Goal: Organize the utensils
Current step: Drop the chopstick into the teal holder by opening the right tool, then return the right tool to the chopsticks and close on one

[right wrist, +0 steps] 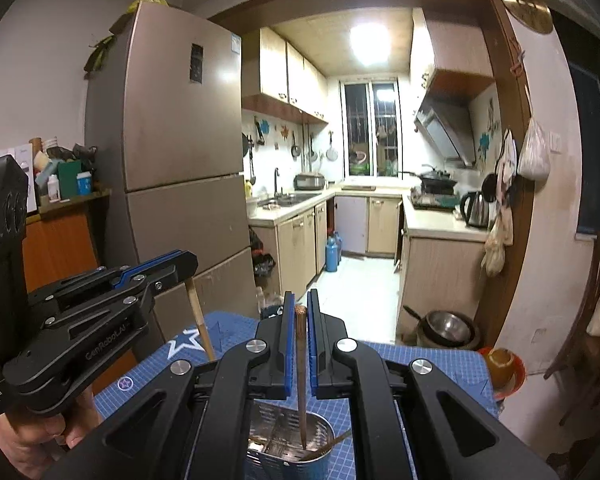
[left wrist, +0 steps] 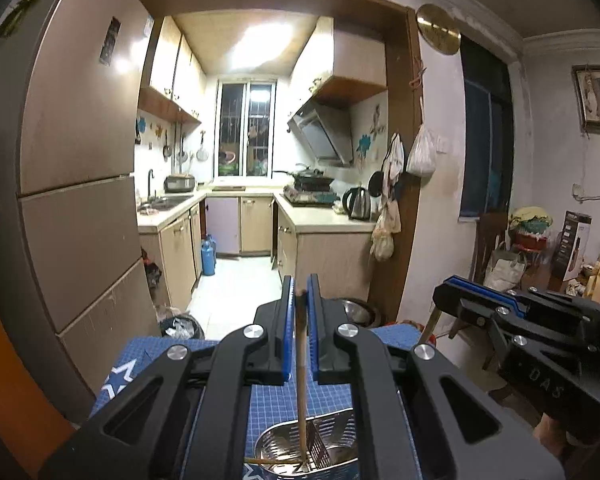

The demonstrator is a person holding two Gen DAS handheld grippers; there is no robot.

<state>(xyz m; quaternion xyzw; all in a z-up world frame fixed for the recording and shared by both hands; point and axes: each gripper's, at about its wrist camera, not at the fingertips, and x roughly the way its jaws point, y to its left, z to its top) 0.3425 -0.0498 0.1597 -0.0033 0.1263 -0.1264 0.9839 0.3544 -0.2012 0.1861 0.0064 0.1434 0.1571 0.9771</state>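
Observation:
In the left wrist view, my left gripper (left wrist: 300,284) is shut on a pale wooden chopstick (left wrist: 301,360). The stick hangs down, its lower end inside a perforated metal utensil holder (left wrist: 340,420) on a blue grid mat (left wrist: 268,404). In the right wrist view, my right gripper (right wrist: 300,298) is shut on a darker brown chopstick (right wrist: 301,380) whose tip stands in the same holder (right wrist: 320,428). Other sticks lie slanted inside it. Each gripper also shows from the side in the other's view: the right gripper (left wrist: 444,288) and the left gripper (right wrist: 188,259), which holds the pale chopstick (right wrist: 199,320).
A tall fridge (right wrist: 180,140) stands at the left beside the kitchen doorway. Steel bowls (right wrist: 448,328) sit on the floor by the doorframe. An orange cup (right wrist: 500,364) rests at the mat's right edge. A wooden chair (right wrist: 596,320) is at the far right.

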